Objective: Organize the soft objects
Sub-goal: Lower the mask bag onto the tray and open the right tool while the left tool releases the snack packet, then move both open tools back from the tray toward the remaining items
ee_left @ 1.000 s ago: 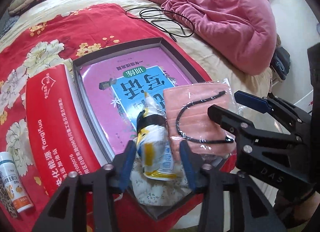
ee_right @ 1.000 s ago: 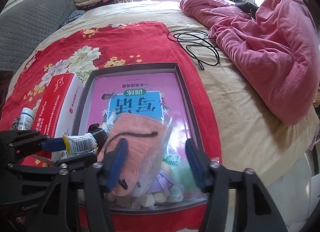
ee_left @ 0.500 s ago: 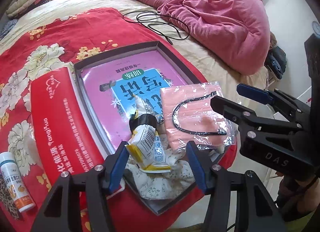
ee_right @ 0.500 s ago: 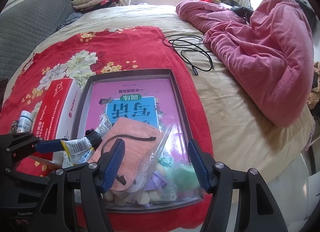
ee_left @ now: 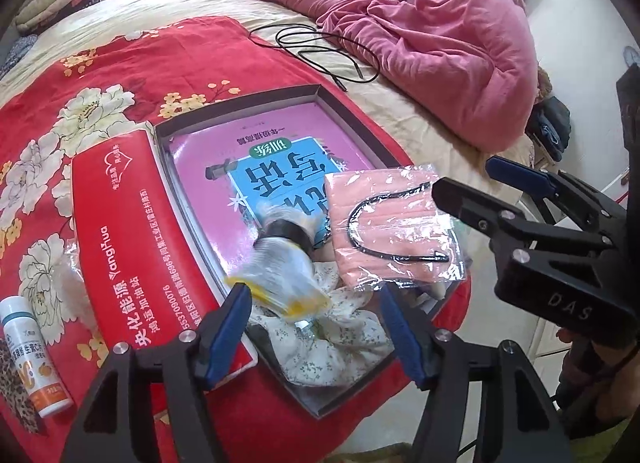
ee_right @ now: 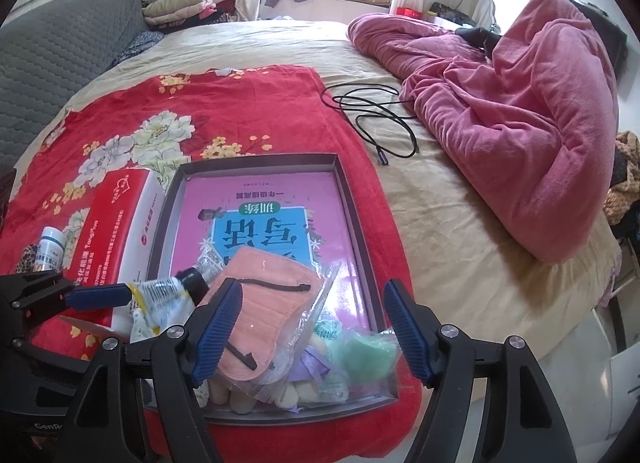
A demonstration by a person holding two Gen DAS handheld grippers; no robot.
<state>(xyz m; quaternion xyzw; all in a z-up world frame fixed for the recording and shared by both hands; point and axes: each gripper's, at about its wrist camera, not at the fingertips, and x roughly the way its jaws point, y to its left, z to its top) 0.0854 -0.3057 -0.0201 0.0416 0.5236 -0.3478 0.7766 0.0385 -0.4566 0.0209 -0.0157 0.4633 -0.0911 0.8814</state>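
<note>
Two grippers hang over a grey tray (ee_left: 344,113) that sits on a red flowered cloth (ee_left: 100,75) on the bed. The left gripper (ee_left: 314,327) is at the bottom of the left wrist view. Its blue pads stand apart and have just been opening. A blurry yellow and white tube (ee_left: 280,267) with a black cap lies between them, but the pads do not press on it. The right gripper (ee_right: 314,329) is at the bottom of the right wrist view. Its pads stand wide apart too and have just been opening. A pink mask in a clear bag (ee_right: 268,311) lies low in the tray, next to the left pad of this gripper, with no squeeze on it.

A pink and blue book (ee_right: 264,219) covers the tray floor. A flowery white cloth (ee_left: 332,331) is bunched in the tray's near corner in the left wrist view. A red box (ee_left: 128,231) lies just left of the tray. A small white bottle (ee_left: 32,355) lies at the lower left. A black cable (ee_right: 380,119) and a pink blanket (ee_right: 520,111) are on the bed, upper right.
</note>
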